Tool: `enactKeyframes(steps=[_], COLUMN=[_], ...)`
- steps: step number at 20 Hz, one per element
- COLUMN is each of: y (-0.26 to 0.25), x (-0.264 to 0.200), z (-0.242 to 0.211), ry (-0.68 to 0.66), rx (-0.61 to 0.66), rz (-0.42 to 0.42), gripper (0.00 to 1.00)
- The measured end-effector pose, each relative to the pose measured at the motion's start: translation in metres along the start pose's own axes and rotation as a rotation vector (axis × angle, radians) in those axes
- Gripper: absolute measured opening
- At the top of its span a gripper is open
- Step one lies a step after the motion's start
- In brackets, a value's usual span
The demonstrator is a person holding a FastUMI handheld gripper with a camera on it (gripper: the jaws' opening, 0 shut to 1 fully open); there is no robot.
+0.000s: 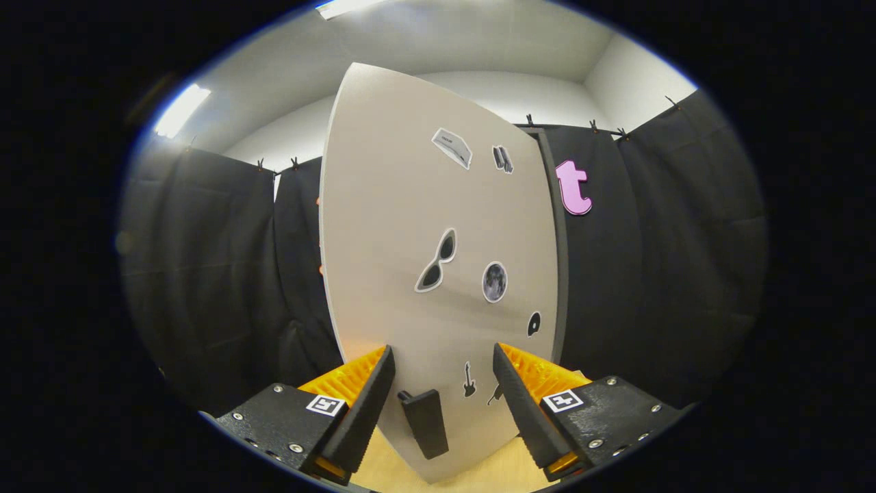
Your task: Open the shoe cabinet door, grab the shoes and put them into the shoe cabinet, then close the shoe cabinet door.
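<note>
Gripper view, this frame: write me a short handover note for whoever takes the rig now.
Gripper: open, fingers either side of the dark handle, not pressing on it.
Cabinet door: pale panel with stickers, just ahead of the fingers. It seems to stand at an angle, but I cannot tell whether it is open or closed.
Shoes: not located from here.
Done: gripper lined up on the handle.
Left: grip the handle and, depending on door state, open or close it; confirm the shoes are inside.

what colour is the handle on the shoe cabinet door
Black handle, between the open gripper jaws; gripper view.
</note>
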State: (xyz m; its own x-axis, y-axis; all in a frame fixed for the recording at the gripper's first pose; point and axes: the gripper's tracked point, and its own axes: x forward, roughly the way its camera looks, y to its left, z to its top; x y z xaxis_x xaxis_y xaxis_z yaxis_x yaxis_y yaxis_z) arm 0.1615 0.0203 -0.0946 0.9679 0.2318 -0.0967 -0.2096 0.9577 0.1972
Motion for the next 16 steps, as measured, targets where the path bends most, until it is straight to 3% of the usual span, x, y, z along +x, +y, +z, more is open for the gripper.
enactKeyframes(steps=[5,16], y=[0.023,0.04], x=[0.044,0.07], z=[-0.009,-0.019], ry=[0.021,0.026], rx=[0.026,0.058], rz=[-0.002,-0.021], gripper=[0.9,0.9])
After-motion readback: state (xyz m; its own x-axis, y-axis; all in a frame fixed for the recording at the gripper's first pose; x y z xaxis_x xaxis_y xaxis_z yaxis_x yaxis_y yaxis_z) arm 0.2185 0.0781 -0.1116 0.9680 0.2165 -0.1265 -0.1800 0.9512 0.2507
